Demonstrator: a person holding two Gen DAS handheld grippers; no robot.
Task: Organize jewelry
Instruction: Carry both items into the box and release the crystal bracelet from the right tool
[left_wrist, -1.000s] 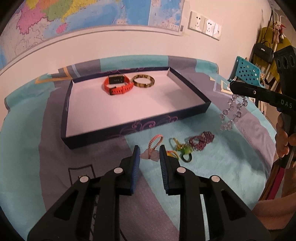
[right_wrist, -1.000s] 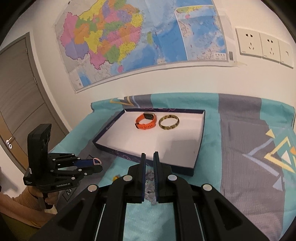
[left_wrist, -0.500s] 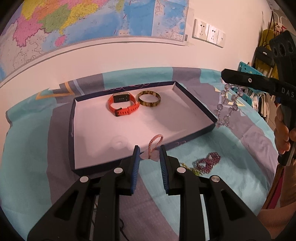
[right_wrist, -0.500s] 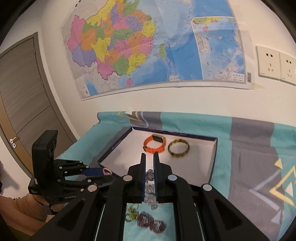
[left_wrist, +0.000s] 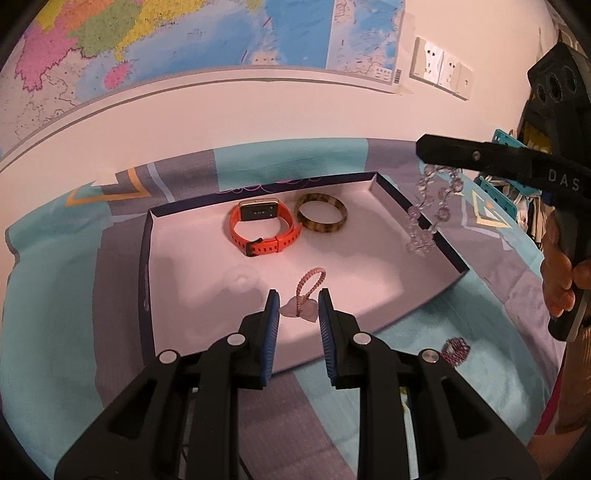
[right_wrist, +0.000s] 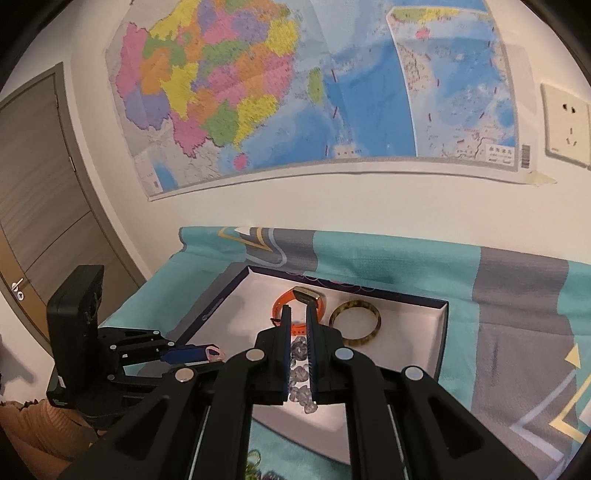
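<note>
Beneath the wall map (right_wrist: 295, 92), both charms have been carried over the tray (left_wrist: 147, 258) — left tongs (left_wrist: 297, 308) pinch the pink charm (left_wrist: 301, 308), right tongs (right_wrist: 298, 332) are clamped on the crystal bracelet (left_wrist: 424, 218) — release remains.

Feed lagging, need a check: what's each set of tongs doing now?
Left tongs: shut on the pink charm, above the tray.
Right tongs: shut on the clear bead bracelet, which dangles.

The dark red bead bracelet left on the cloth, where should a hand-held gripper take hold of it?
The dark red bead bracelet lies bunched and flat on the cloth, in front of the box. Come straight down from above and pinch across the thickest clump of beads, since a side approach would likely slide it along the fabric.
</note>
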